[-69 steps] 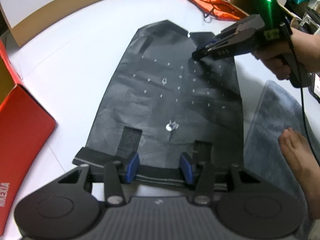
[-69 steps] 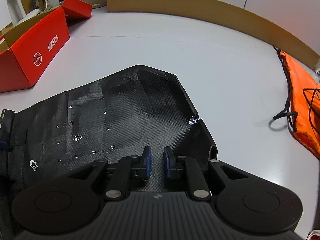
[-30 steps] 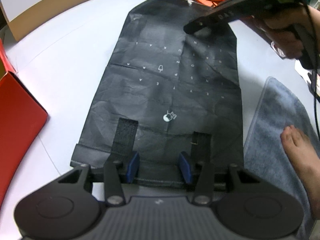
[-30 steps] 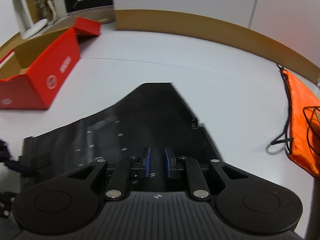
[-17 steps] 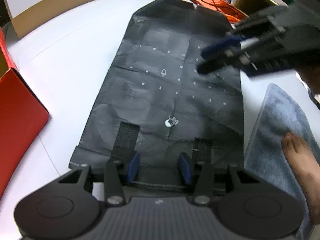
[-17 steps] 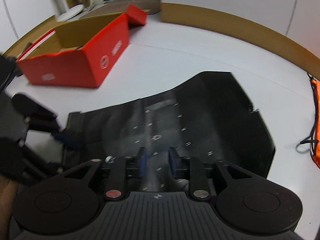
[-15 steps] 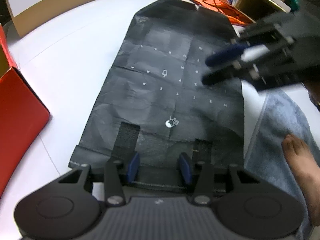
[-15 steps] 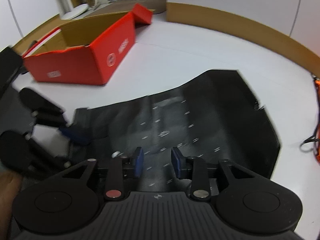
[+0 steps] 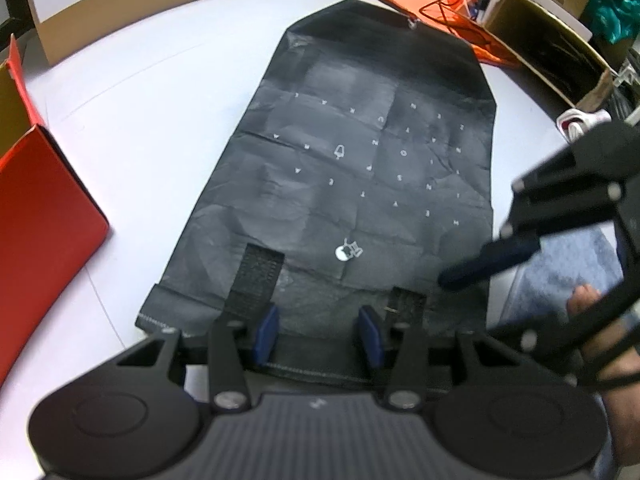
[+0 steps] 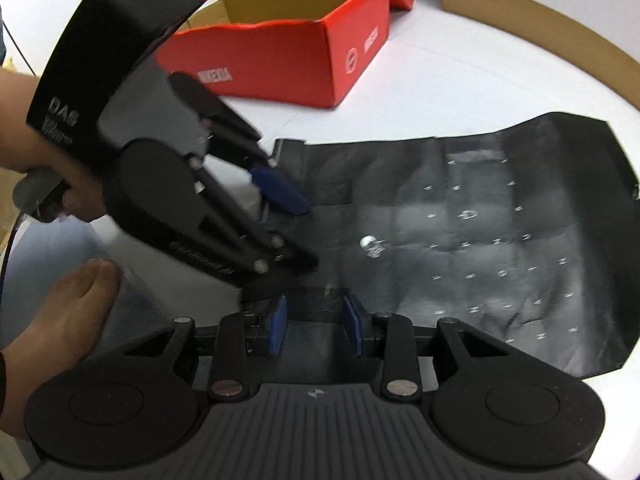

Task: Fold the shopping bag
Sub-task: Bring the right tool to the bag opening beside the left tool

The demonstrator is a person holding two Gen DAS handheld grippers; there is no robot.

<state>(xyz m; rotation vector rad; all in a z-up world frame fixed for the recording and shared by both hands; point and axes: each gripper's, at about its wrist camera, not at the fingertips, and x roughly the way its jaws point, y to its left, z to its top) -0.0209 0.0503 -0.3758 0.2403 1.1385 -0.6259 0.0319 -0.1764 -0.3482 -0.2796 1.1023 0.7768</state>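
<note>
A black shopping bag (image 9: 360,140) lies flat on the white table, its printed side up and its two handle straps (image 9: 256,280) at the near hem. My left gripper (image 9: 317,332) stands open over that hem, between the straps, with nothing pinched. In the right wrist view the bag (image 10: 480,240) stretches away to the right. My right gripper (image 10: 316,320) is open just above the strap at the bag's near corner, close beside the left gripper (image 10: 300,236). The left wrist view shows the right gripper (image 9: 476,256) blurred over that same corner.
A red shoe box (image 10: 300,60) sits open beyond the bag's handle end. An orange drawstring bag (image 9: 452,12) and cardboard boxes (image 9: 552,0) lie past the far end. A grey-blue mat (image 9: 568,264) with a bare foot (image 10: 52,312) on it borders the near corner.
The right gripper swept from the bag's far end along its edge to the handle end beside the left gripper, and its jaws widened. The left gripper stayed put.
</note>
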